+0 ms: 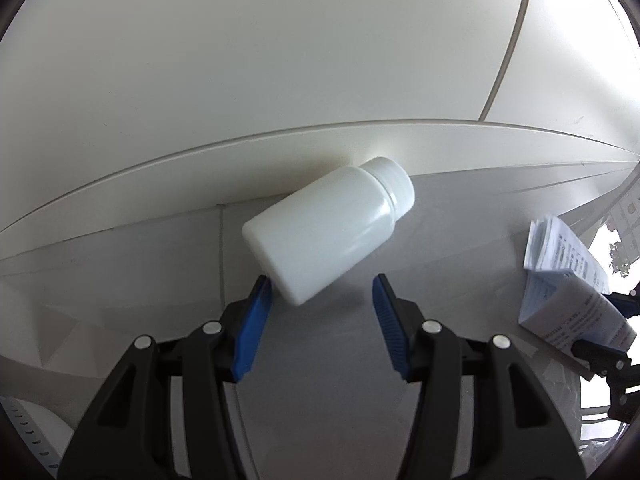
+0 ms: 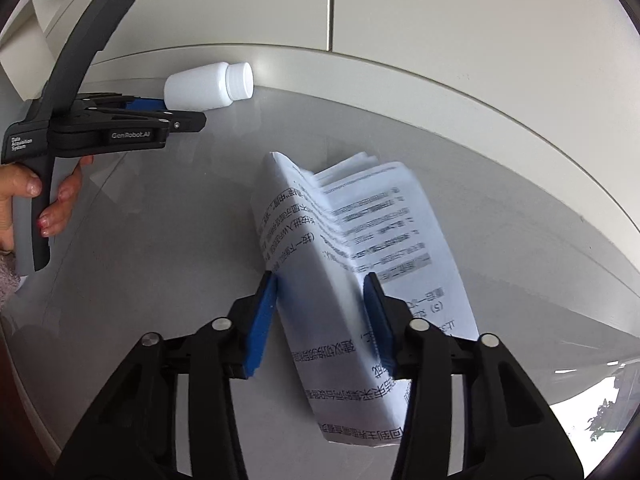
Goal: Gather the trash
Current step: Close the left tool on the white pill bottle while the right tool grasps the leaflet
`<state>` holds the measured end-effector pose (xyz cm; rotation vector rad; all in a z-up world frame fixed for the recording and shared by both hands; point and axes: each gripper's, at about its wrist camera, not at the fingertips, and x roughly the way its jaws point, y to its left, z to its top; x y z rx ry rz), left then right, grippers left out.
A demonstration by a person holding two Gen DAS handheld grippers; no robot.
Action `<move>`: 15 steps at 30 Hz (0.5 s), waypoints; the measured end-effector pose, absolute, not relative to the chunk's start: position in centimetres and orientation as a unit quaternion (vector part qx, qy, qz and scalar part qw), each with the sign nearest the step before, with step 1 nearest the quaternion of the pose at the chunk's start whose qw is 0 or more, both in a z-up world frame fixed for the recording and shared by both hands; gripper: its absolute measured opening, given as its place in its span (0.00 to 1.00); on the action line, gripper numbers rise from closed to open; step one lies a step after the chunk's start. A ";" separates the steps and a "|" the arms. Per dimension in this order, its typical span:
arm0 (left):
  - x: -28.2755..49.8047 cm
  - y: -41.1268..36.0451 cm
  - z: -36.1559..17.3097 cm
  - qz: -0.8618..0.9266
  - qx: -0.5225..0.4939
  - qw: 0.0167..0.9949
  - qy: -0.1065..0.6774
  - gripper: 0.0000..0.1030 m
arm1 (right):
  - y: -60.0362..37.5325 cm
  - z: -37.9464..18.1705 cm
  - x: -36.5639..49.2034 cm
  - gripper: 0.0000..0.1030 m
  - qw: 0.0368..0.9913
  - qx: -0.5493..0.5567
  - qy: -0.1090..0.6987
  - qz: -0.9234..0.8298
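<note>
White plastic, a capped bottle lies on its side on the grey surface, just ahead of the left tool, whose blue pads are spread wide. The bottle's base sits close to the left pad, though contact cannot be told; its cap points away to the right, toward the pale raised rim that curves behind it and blocks the way beyond.

To the right of that tool lies a folded printed leaflet, its pages fanned at the far end. The right tool straddles the leaflet with its pads spread, one on each side; whether they touch the paper is unclear. Seen from the right wrist, a hand grips the left tool's handle, well to the left of the leaflet.
</note>
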<state>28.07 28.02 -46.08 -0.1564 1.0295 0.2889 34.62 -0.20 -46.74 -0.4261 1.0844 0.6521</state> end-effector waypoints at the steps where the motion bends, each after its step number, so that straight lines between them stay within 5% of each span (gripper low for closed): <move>1: 28.1 28.0 -46.1 0.142 -0.070 0.859 0.487 0.52 | 0.1 -46.7 34.4 0.18 0.783 -0.203 0.503 0.307; 2: 28.2 28.0 -46.1 0.144 -0.066 0.860 0.485 0.52 | 0.5 -46.6 34.2 0.09 0.782 -0.213 0.500 0.306; 4: 28.4 28.0 -46.0 0.148 -0.059 0.862 0.481 0.52 | 0.9 -46.3 33.8 0.07 0.778 -0.220 0.496 0.316; 15: 30.8 27.5 -46.5 0.124 -0.045 0.873 0.469 0.52 | 1.5 -44.0 33.1 0.07 0.775 -0.181 0.501 0.339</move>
